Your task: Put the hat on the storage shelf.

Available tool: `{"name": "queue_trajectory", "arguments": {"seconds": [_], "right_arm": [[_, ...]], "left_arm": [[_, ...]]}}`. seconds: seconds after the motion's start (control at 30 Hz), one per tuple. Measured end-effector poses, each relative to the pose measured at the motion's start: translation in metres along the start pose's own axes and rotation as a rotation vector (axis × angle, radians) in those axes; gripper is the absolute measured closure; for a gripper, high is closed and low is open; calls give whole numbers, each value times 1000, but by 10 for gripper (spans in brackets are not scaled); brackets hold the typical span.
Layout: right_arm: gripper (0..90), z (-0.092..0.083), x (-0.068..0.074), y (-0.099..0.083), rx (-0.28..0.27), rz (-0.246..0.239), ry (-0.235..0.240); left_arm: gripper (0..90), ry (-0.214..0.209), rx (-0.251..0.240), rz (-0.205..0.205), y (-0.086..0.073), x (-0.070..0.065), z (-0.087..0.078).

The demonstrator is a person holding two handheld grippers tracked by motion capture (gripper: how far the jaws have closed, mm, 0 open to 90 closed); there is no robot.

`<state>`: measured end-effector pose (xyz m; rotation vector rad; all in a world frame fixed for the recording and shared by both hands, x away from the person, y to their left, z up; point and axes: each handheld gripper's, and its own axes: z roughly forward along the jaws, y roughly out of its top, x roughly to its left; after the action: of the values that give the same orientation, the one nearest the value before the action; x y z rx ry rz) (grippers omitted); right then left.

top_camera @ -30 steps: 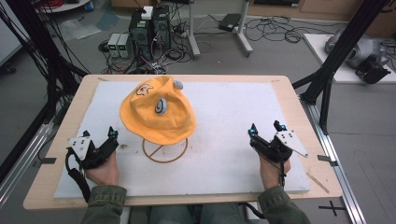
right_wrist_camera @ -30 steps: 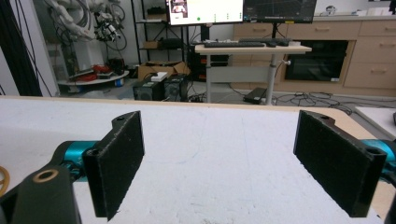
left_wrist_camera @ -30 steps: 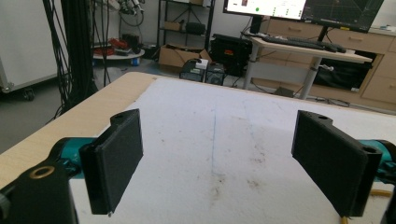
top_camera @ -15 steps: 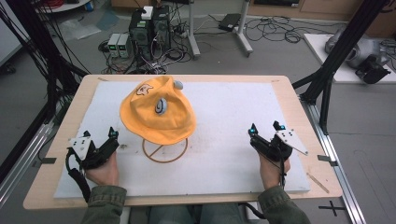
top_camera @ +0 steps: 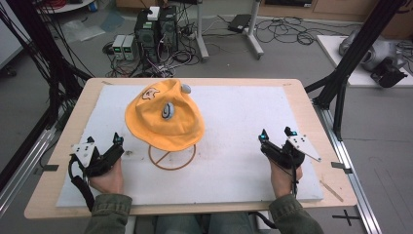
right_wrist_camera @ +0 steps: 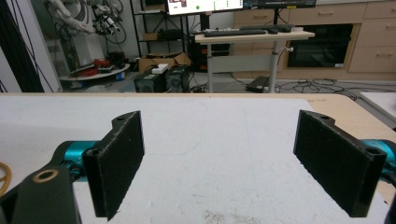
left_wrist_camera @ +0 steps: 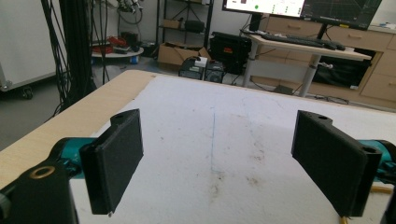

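Observation:
A yellow-orange bucket hat point(top_camera: 163, 116) with small emblems sits on a stand whose ring base point(top_camera: 172, 157) rests on the white mat, left of centre in the high view. My left gripper point(top_camera: 103, 141) rests on the mat to the hat's lower left, jaws wide apart with nothing between them. In the left gripper view the left gripper point(left_wrist_camera: 217, 158) frames bare stained mat. My right gripper point(top_camera: 276, 134) lies near the mat's right side, well clear of the hat, also open. The right gripper point(right_wrist_camera: 219, 156) holds nothing in its own view.
The white mat point(top_camera: 243, 117) covers a wooden table point(top_camera: 302, 97). Black frame posts point(top_camera: 348, 63) rise at both sides. Computers and cables point(top_camera: 156, 29) sit on the floor beyond the far edge. A desk with monitors point(right_wrist_camera: 252, 32) stands further back.

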<state>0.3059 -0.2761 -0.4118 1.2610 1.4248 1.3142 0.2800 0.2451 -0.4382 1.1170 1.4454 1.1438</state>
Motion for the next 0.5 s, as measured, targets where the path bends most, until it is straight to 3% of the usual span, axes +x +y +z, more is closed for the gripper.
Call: {"name": "queue_trajectory", "arguments": {"seconds": [0.5], "right_arm": [[161, 0, 0, 0, 10, 4, 3]], "left_arm": [[170, -2, 7, -6, -1, 1, 2]]}}
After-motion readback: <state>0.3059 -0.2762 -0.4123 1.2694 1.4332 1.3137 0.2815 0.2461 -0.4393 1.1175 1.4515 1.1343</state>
